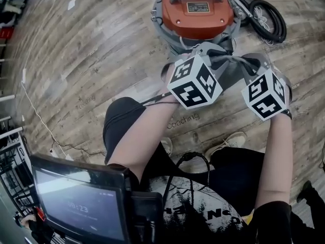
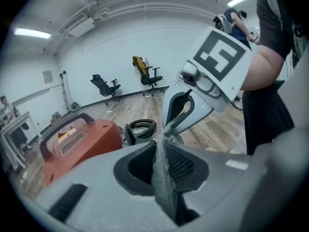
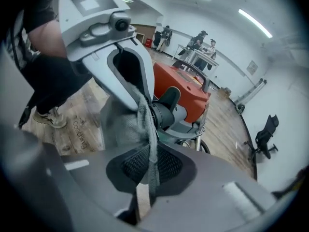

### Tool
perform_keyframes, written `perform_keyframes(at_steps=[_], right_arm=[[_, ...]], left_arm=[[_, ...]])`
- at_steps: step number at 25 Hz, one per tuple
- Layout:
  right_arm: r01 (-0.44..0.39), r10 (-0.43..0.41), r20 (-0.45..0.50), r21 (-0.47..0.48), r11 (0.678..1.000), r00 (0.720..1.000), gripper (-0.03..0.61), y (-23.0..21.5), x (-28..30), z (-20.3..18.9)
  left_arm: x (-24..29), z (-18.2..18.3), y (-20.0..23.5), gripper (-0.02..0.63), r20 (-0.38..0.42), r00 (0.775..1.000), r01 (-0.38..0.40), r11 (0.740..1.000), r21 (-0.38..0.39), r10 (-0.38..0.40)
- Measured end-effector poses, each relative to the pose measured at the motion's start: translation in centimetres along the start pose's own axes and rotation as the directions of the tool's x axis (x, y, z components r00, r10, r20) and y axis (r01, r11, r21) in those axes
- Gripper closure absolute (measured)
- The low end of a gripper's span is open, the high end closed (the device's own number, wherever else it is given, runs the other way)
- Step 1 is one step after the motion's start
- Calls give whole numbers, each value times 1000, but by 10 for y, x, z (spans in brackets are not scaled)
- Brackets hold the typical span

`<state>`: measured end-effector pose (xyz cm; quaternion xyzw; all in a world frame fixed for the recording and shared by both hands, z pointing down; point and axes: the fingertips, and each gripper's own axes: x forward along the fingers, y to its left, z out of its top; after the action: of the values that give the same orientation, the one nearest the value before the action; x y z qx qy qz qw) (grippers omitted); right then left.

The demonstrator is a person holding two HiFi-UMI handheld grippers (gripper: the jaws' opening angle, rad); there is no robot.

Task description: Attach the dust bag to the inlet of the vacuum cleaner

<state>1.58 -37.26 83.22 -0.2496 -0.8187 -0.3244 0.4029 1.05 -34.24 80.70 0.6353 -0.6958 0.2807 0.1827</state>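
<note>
The orange vacuum cleaner (image 1: 198,9) stands on the wood floor ahead of me. Its black inlet tube (image 3: 166,111) points toward me, just behind the grey dust bag (image 1: 231,66). The bag hangs stretched between both grippers, close in front of the vacuum. My left gripper (image 1: 204,51) is shut on one edge of the bag's fabric (image 2: 161,178). My right gripper (image 1: 254,61) is shut on the other edge (image 3: 149,163). Each gripper appears in the other's view, with the left gripper (image 3: 120,66) beside the inlet and the right gripper (image 2: 188,105) above the cloth.
A coiled black hose (image 1: 264,17) lies on the floor right of the vacuum. A screen on a stand (image 1: 81,200) sits at the lower left, with a thin cable (image 1: 40,121) trailing across the floor. Office chairs (image 2: 108,86) stand along the far wall.
</note>
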Motion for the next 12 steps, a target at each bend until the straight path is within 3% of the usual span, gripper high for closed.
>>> perform_keyframes(at_steps=[6, 9, 12], right_arm=[[61, -59, 27, -105, 993, 998, 555, -7, -12, 33], [78, -73, 36, -152, 985, 997, 552, -4, -16, 47], [73, -67, 48, -135, 988, 997, 552, 0, -15, 42]], left_arm=[[-13, -19, 4, 574, 135, 990, 71, 965, -253, -38], [-16, -28, 2, 577, 158, 987, 80, 950, -302, -33], [-13, -29, -1, 575, 135, 991, 55, 959, -277, -18]])
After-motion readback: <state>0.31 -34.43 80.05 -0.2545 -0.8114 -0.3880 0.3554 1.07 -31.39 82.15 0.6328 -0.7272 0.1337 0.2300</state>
